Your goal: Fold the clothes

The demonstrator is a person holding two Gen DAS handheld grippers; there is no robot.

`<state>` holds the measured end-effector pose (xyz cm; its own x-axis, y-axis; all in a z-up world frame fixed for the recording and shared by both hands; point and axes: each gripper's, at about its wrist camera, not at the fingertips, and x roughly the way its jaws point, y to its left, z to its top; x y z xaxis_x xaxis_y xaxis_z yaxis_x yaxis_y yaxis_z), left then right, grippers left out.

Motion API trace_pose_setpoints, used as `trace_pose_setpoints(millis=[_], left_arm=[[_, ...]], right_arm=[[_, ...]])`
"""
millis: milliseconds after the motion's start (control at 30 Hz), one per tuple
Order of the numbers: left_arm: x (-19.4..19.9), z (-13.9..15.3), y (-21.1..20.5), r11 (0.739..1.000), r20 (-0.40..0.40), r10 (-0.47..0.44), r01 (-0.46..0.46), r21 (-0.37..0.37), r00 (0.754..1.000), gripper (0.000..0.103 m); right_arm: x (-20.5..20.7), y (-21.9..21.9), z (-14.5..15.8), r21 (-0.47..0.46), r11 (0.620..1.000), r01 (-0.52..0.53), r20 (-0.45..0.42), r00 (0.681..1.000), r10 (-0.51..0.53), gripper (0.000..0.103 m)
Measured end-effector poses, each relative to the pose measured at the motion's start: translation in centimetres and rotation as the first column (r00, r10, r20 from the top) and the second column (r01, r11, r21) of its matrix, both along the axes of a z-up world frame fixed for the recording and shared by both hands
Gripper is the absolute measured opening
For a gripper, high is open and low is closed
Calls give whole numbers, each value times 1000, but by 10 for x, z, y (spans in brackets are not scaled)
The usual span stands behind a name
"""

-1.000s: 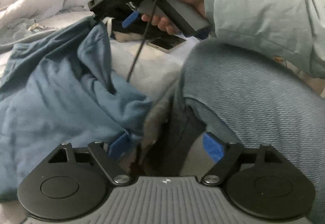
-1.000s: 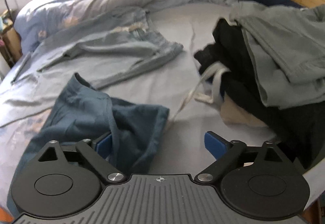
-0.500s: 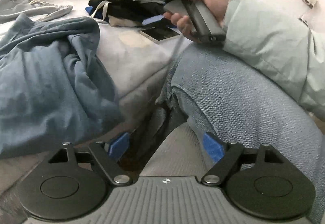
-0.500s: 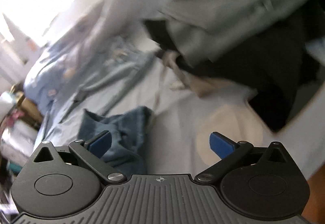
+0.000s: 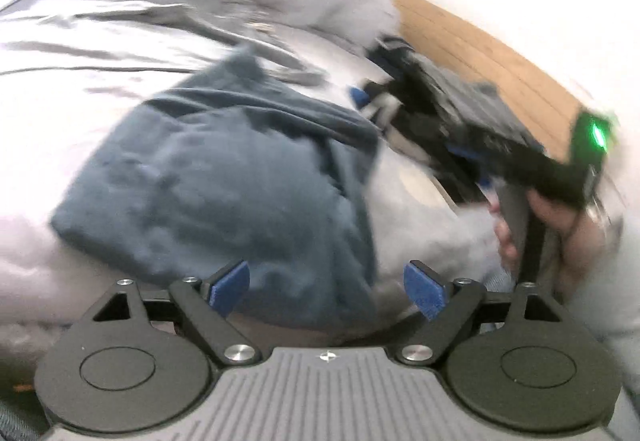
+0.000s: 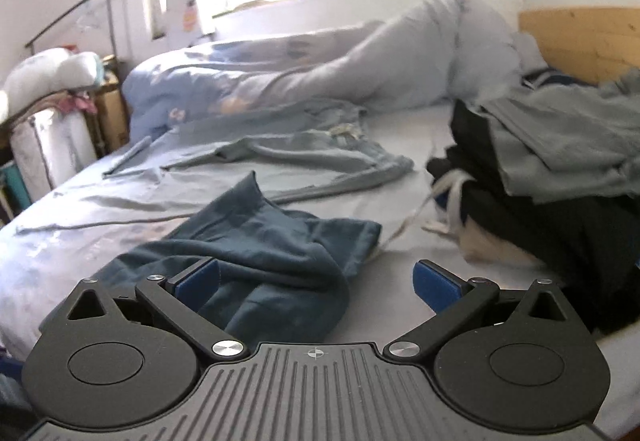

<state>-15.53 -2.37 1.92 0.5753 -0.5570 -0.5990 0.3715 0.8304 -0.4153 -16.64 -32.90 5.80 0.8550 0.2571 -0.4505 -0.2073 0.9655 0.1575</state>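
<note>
Dark blue garment (image 6: 256, 257) is lying crumpled on the bed sheet (image 6: 400, 145) just ahead of your right gripper (image 6: 316, 281), nearer its left pad; no fold is showing, so you are still at the start. The light denim piece (image 6: 320, 149) beyond and the dark heap (image 6: 560, 209) to the right are waiting unfolded too. Your right gripper is gaping wide, gripping nothing; your left gripper (image 5: 326, 287) is opening, empty, hovering over the same garment.

One dark blue garment (image 6: 256, 257), one pale denim piece (image 6: 320, 153), one clothes heap (image 6: 560, 177), one duvet (image 6: 320, 73)
</note>
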Motion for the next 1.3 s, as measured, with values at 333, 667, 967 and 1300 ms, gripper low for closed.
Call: trace_pose_setpoints(millis=[333,667,967,1300], left_arm=[[2,-6,-8,998,14,45,-45,45,999,89],[-15,-11,-11,994,4,71,-71,85,997,89],[-26,-15,-28,990,24,107,-108,89,994,89],[-31,-5,-41,989,131,124,-133,62,984,90]], right_arm=[[67,24,-32,-208,952,-226,-105,973,208,35],[118,-7,-28,19,996,-82,-40,996,83,11],[147,-16,-44,204,979,23,-164,986,11,67],[105,-46,-27,306,951,49,-77,997,-26,87]])
